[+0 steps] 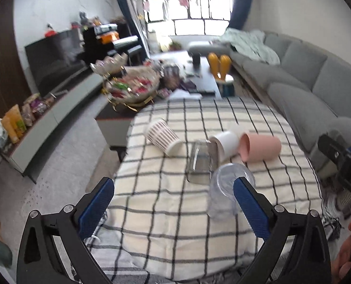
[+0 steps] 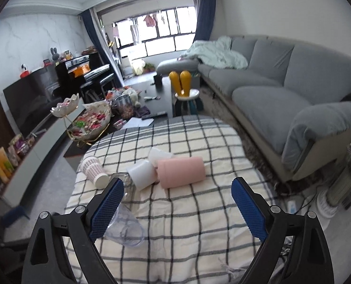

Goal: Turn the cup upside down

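Observation:
Several cups lie on their sides on a checked tablecloth. A striped paper cup is at the left, then a clear glass, a white cup and a pink cup. A clear plastic cup lies nearest, partly behind the left gripper's right finger. My left gripper is open and empty above the cloth. My right gripper is open and empty; the pink cup, white cup, striped cup and clear plastic cup lie ahead of it.
A grey sofa runs along the right. A low table with snack bowls and a TV stand are to the left. A yellow-eared stool stands beyond the table. A heater stands at the right.

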